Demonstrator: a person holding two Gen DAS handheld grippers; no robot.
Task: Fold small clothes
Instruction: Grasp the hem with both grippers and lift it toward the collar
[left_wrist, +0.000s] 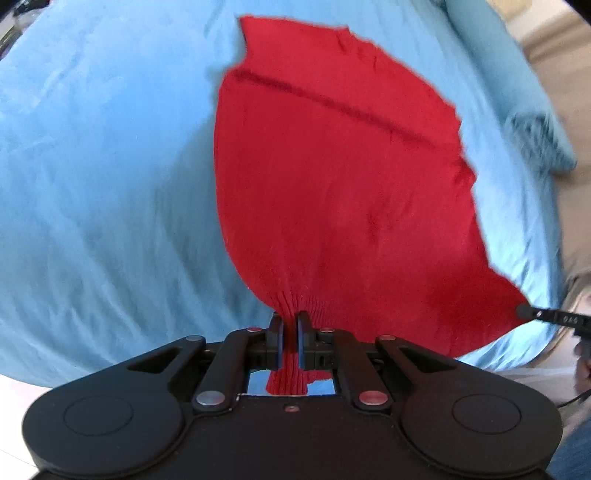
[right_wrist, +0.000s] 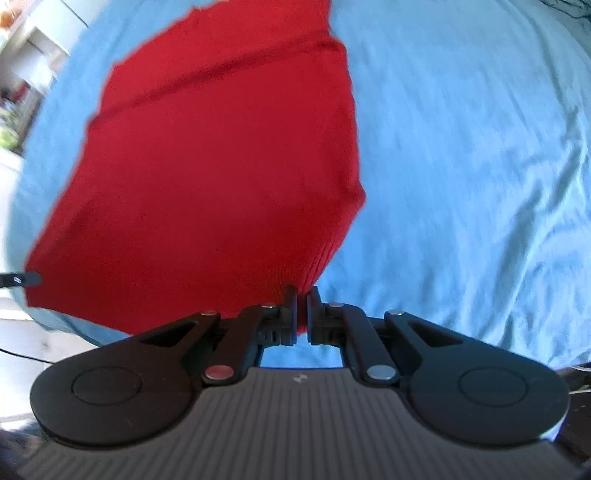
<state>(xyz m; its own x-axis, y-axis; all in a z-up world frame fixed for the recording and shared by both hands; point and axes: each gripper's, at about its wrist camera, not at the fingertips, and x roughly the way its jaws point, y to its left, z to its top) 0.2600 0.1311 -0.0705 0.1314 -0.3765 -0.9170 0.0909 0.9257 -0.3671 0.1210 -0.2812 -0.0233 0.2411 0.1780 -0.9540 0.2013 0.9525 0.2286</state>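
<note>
Red knit garment (left_wrist: 332, 192) pinched by both tools | left view: fringed blue cover (left_wrist: 532, 133) | right view: white furniture (right_wrist: 33, 48)

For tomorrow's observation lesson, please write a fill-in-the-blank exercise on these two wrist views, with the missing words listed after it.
1. The knitted garment is coloured ____.
2. It hangs over a bedsheet coloured light ____.
3. The left tongs are ____ on the garment's ribbed edge.
4. The number of tongs gripping the garment, counting the right tongs, is ____.

Missing words: red; blue; shut; two
</note>
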